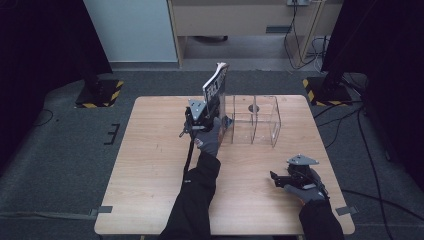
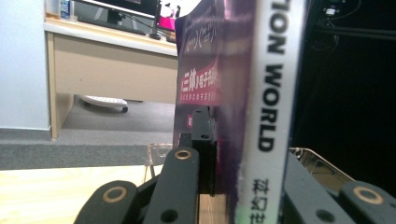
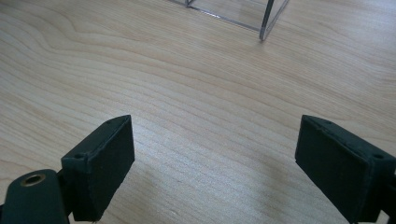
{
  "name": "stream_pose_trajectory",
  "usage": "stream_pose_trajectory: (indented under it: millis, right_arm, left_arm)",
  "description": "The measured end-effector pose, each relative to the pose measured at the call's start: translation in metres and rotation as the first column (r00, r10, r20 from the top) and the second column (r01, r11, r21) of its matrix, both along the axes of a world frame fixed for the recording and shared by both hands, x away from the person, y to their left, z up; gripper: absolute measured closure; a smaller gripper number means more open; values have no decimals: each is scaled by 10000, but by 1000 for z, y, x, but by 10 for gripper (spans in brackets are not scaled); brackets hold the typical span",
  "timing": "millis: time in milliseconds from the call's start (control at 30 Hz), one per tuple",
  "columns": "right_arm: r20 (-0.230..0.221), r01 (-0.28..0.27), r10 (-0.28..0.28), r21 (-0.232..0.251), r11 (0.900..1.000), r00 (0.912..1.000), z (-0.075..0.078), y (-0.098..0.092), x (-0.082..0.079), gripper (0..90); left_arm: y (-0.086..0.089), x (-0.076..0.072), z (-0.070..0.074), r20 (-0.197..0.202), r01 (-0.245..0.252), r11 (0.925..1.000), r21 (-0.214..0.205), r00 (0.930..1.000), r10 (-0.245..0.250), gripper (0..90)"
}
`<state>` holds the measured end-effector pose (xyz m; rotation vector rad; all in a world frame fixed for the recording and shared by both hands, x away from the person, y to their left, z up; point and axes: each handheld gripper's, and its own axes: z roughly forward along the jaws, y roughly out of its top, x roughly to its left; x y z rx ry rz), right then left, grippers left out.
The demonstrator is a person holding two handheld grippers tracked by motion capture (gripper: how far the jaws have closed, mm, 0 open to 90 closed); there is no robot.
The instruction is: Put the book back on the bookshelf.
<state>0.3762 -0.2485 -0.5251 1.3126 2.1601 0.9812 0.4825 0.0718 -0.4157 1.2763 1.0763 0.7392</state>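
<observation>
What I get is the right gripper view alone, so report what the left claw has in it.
Observer: The left claw is shut on a book, gripped near its lower end.
Operator: Tell me where that sits against the clear rack.
Observer: In the high view the book stands roughly upright at the left end of the clear rack. I cannot tell whether its lower edge is inside a compartment.
Operator: Read me the spine.
Observer: The left gripper view shows "TION WORLD" in black letters on a pale spine. The start of the title is cut off.
</observation>
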Motion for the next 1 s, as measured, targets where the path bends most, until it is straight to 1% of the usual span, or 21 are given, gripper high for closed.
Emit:
stream_pose_trajectory:
  millis: [167,267,400,467,633,833,867,1000]
  right_arm:
    - [7,-25,25,-33,10000,10000,0,0,0,118]
    - [7,-23,23,-23,10000,10000,0,0,0,118]
    - [12,-43,43,-40,10000,10000,-1,0,0,120]
    - [31,-55,55,-37,10000,10000,0,0,0,120]
    - [-20,-30,30,-35,10000,10000,-1,1,0,120]
    - [-52,-26,26,-62,10000,10000,-2,2,1,121]
    - [-41,-34,34,-69,10000,10000,-2,1,1,122]
    - [-125,-28,28,-8,10000,9999,-1,2,1,127]
  left_arm:
    - [0,-2,-12,-297,94,9995,-287,9995,-102,812]
    - [0,-5,-17,-203,139,9985,-529,9997,-150,811]
    - [-2,-8,-18,-107,163,9992,-374,9998,-167,808]
    - [-1,-9,-19,-75,161,9992,-377,9998,-164,806]
    - [5,-12,-22,-141,5,9991,-430,9999,-11,802]
    - [12,-15,-26,-167,-33,9987,-506,9999,25,802]
    - [14,-15,-27,-198,-27,9990,-438,9998,18,802]
    - [22,-18,-31,-229,-25,9984,-562,9997,12,800]
